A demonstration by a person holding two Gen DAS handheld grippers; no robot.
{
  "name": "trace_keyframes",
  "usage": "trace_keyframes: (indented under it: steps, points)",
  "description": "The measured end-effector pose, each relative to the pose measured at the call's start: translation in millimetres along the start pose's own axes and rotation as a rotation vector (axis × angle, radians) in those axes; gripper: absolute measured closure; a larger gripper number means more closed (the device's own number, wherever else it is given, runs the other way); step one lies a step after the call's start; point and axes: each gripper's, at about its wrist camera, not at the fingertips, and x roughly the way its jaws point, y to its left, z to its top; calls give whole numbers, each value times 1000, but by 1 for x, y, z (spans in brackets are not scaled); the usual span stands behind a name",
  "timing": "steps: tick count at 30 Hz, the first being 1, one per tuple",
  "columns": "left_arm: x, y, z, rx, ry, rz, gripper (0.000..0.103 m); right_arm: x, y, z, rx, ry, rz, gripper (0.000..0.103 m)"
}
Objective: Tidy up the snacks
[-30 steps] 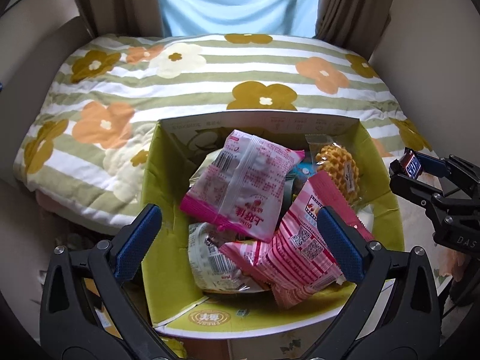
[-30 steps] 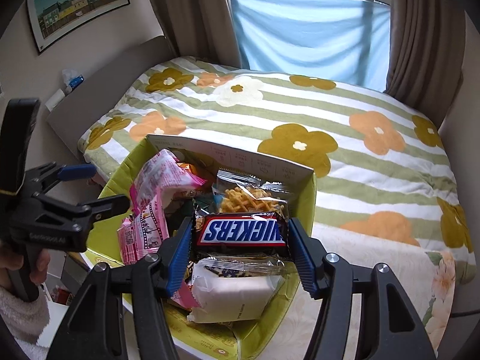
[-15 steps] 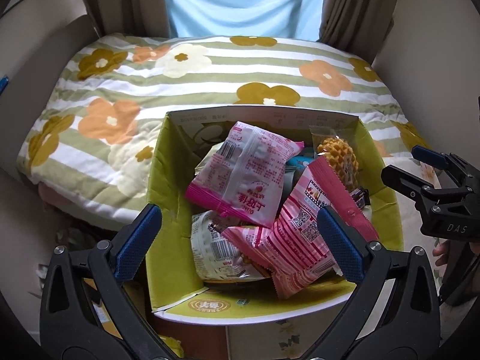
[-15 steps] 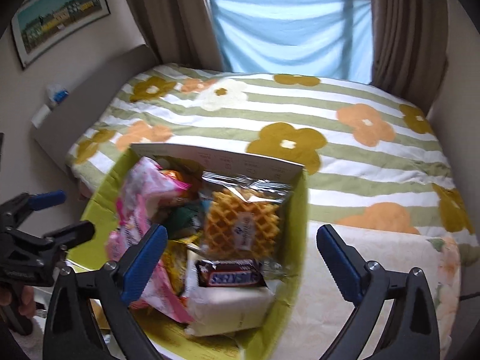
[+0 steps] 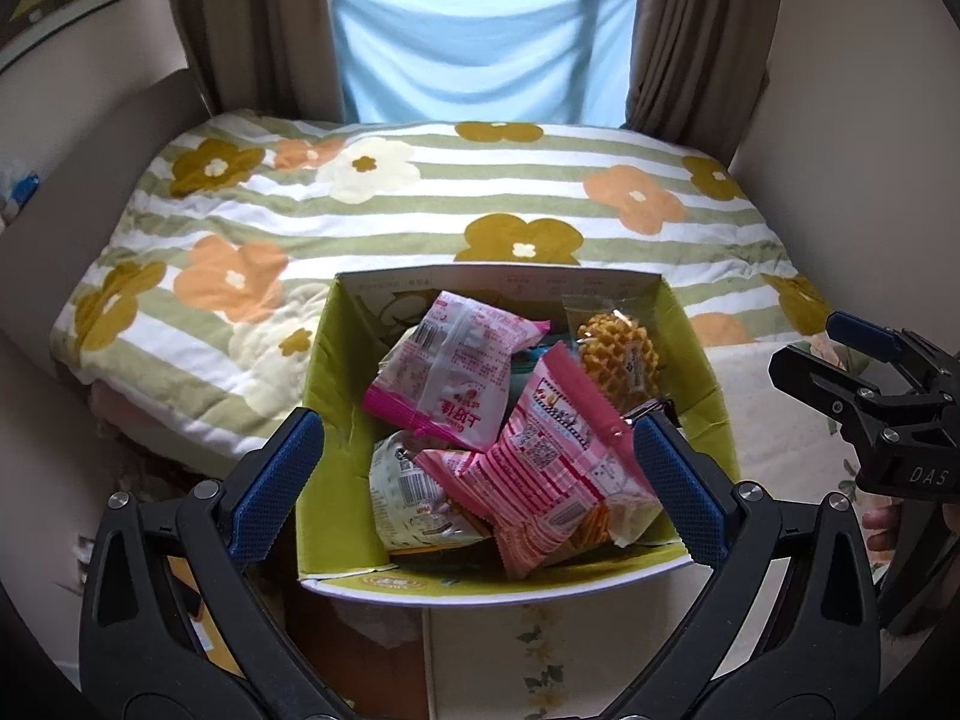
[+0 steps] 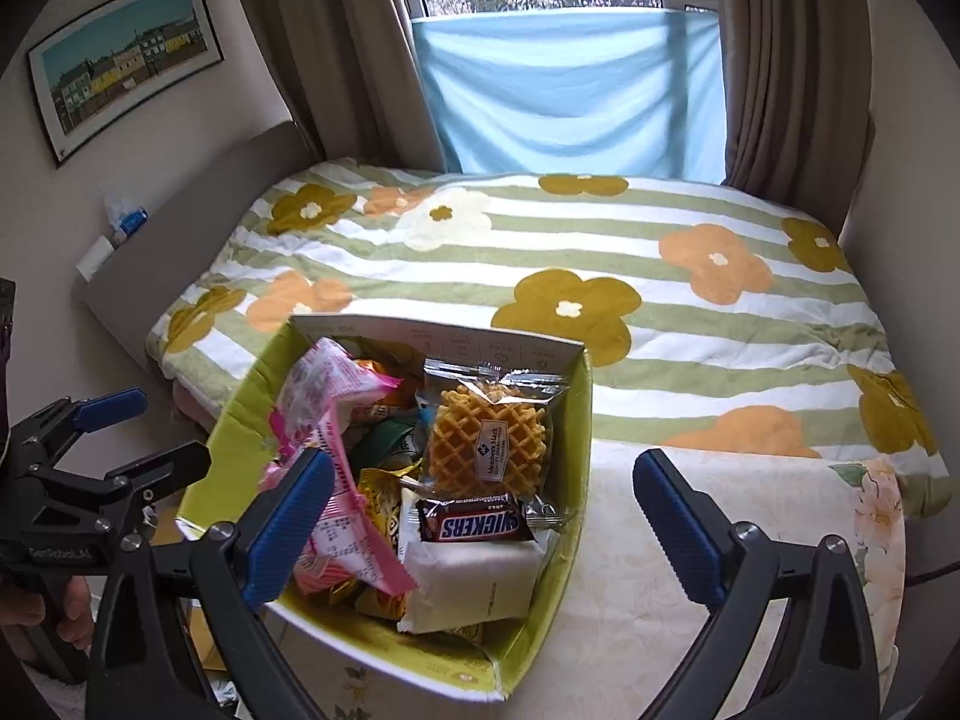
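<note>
Snacks are seen piled in the green box (image 5: 336, 420) from the left wrist view, the box standing at the bed's (image 5: 420, 198) near edge. The left gripper (image 5: 480, 480) is held spread wide with nothing between its pads, straight above the pink striped packet (image 5: 558, 468). That packet's long axis is seen slanting from the box's near edge toward its far right corner, roughly along the pointing line. The right gripper (image 5: 840, 354) is glimpsed off the box's right side.

From the right wrist view, the right gripper (image 6: 480, 522) is likewise held wide and empty. The Snickers bar (image 6: 474, 521) is found lying directly between and below its pads, long axis crosswise, atop a white packet (image 6: 474, 588) and just before the waffle (image 6: 489, 447). By judgement, the bar is nearer the right hand, the pink packet nearer the left gripper (image 6: 144, 432).
</note>
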Motion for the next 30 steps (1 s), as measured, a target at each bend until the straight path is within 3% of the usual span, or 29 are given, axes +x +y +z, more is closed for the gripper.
trace_keyframes:
  steps: [5,10,14,20,25,30]
  points:
    - [-55,-37,-11,-8,-101,9,0,-73,-12,-11,-18,-111,-51,4]
    - [-114,-80,-41,-15,-207,-17,0,-153,-23,-40,-40,-222,-166,4]
    - [-155,-110,-72,-18,-290,-18,0,-198,-36,-70,-13,-251,-210,4]
    - [-197,-145,-122,-4,-400,2,0,-241,-52,-116,47,-253,-247,4]
    - [-207,-162,-153,-6,-401,7,0,-257,-58,-142,69,-249,-265,4]
    - [-216,-173,-165,12,-414,37,0,-266,-59,-155,64,-265,-283,4]
